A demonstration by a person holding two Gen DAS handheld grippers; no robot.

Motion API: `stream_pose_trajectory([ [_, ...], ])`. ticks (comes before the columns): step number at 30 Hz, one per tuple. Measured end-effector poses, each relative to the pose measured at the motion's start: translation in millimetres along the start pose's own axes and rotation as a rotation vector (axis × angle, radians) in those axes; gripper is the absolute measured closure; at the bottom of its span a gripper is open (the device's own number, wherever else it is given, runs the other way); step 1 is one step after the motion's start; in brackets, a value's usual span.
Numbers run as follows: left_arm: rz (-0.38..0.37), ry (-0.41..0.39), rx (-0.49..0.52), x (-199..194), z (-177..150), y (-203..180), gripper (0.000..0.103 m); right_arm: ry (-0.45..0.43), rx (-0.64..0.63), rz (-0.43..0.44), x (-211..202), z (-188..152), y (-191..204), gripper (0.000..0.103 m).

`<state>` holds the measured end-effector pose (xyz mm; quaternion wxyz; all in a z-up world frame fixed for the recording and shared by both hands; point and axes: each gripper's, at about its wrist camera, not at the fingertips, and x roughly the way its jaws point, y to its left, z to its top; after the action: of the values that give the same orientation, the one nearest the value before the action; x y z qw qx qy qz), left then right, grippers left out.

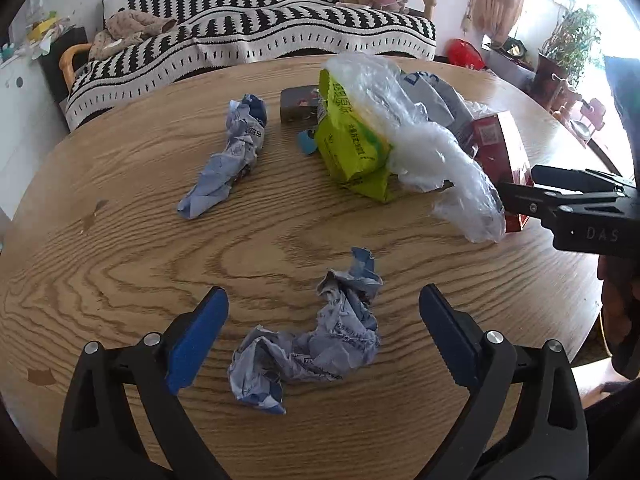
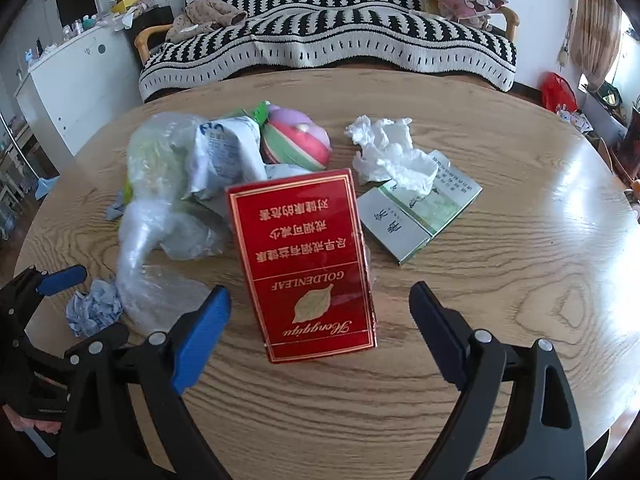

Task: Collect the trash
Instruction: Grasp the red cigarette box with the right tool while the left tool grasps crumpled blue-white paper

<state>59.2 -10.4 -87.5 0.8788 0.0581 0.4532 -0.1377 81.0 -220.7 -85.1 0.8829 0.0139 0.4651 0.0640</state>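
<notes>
Where GOLDENLEAF reads upside-down, red carton (image 2: 306, 264), right gripper (image 2: 320, 312) jaws apart.

Two crumpled blue papers (image 1: 308, 344) (image 1: 228, 160), two cigarette boxes (image 2: 308, 264) (image 2: 420, 216), one white tissue (image 2: 392, 156), one clear plastic bag (image 1: 420, 140).

Round wooden table (image 1: 120, 240): crumpled papers (image 1: 308, 344), green packet (image 1: 352, 140), plastic bag (image 1: 432, 148), red carton (image 2: 304, 264), tissue (image 2: 392, 156).
</notes>
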Motion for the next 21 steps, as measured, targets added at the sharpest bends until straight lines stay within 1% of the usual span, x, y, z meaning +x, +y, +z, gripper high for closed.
stream_pose_trajectory([
  [5,0.002,-0.003,0.015,-0.2,-1.4,-4.7,0.010,0.011,0.003,0.007,3.9,0.6,-2.5,0.016],
  [7,0.009,-0.004,0.020,-0.8,-2.0,-7.7,0.011,0.015,-0.002,0.003,6.0,1.4,-2.2,0.017],
  [8,0.010,-0.003,0.021,-0.8,-2.3,-8.4,0.012,0.020,-0.003,0.000,7.2,1.4,-1.8,0.019],
  [10,0.001,0.007,0.014,0.3,-2.8,-8.3,0.025,0.019,-0.005,-0.006,7.2,1.4,-1.2,0.030],
  [11,0.003,0.011,0.010,0.7,-2.8,-7.9,0.029,0.025,-0.006,0.004,7.6,1.4,-1.3,0.041],
  [12,0.010,0.011,0.008,0.6,-3.3,-8.3,0.044,0.029,-0.006,0.010,7.9,0.1,-1.0,0.043],
  [13,0.012,0.014,0.007,1.0,-3.4,-7.6,0.052,0.027,-0.006,0.008,7.5,0.3,-1.0,0.044],
  [14,0.016,0.013,0.004,0.7,-3.1,-6.6,0.054,0.028,-0.010,0.010,7.8,0.7,-1.0,0.045],
  [15,0.015,-0.002,-0.003,-1.4,-2.1,-4.9,0.062,0.028,-0.013,0.011,7.9,0.8,-0.8,0.045],
  [16,0.006,-0.005,-0.007,-2.6,-1.3,-4.2,0.066,0.025,-0.015,0.007,7.7,0.8,-0.4,0.045],
  [21,0.006,-0.009,-0.002,-3.9,-1.0,-4.4,0.069,0.005,-0.011,0.000,3.3,0.9,-0.5,0.045],
])
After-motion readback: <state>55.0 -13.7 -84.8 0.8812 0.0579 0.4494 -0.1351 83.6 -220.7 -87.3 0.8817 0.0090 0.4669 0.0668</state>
